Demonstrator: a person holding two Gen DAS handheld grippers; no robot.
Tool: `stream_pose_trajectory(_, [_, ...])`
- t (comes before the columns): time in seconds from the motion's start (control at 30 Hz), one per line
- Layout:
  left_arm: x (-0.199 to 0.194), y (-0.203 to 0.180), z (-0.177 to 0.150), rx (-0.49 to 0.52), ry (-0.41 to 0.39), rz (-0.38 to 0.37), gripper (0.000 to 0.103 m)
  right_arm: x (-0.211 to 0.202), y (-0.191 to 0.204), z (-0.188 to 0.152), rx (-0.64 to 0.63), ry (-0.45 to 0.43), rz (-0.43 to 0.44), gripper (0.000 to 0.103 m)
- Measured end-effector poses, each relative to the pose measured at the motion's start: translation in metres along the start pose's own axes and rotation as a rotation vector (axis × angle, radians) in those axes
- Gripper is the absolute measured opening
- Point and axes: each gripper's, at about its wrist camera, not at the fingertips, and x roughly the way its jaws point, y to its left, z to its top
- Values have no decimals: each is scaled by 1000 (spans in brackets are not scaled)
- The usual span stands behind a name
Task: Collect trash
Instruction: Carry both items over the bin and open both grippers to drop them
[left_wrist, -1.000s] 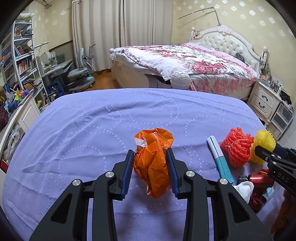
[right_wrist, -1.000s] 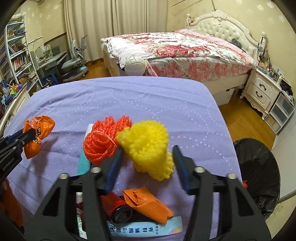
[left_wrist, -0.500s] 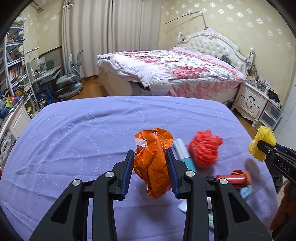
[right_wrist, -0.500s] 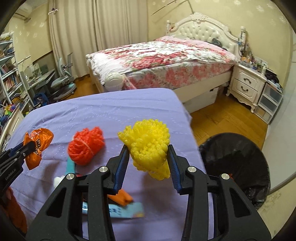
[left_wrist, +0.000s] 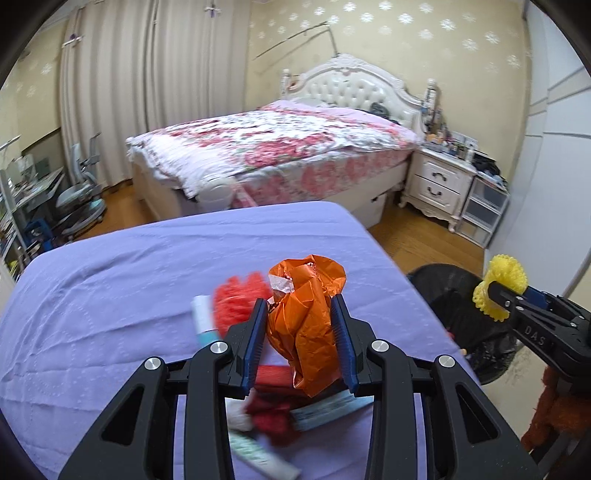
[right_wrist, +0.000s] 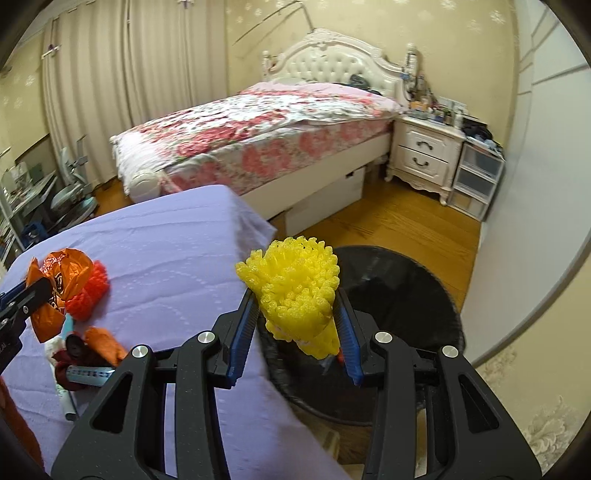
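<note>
My left gripper (left_wrist: 300, 317) is shut on a crumpled orange plastic bag (left_wrist: 304, 325) and holds it above the purple-covered table (left_wrist: 129, 280). My right gripper (right_wrist: 295, 310) is shut on a yellow foam net (right_wrist: 295, 291) and holds it over the near rim of the black trash bin (right_wrist: 402, 295) beside the table's right edge. The yellow net (left_wrist: 504, 286) and bin (left_wrist: 447, 295) also show at the right of the left wrist view. The orange bag (right_wrist: 59, 280) shows at the left of the right wrist view.
A red foam net (left_wrist: 238, 301), a white-teal tube (left_wrist: 203, 319), a red can, white tissue and paper wrappers (left_wrist: 325, 406) lie on the table below my left gripper. A floral bed (left_wrist: 273, 151), a nightstand (left_wrist: 439, 184) and wood floor lie beyond.
Both grippers have swung right with their loads. The right gripper closed on the yellow net, lifted it off the table and carried it over the bin.
</note>
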Motion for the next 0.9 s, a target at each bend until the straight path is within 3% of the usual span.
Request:
stream_pose_trajectory(0.3, [29,-73,7,86,15,-112,36,11,-47,-5,64,9,-80,41])
stream_pose_trajectory(0.9, [90,-140,8,189,71,-124,36,53,-77,-11,137,52,-127,41])
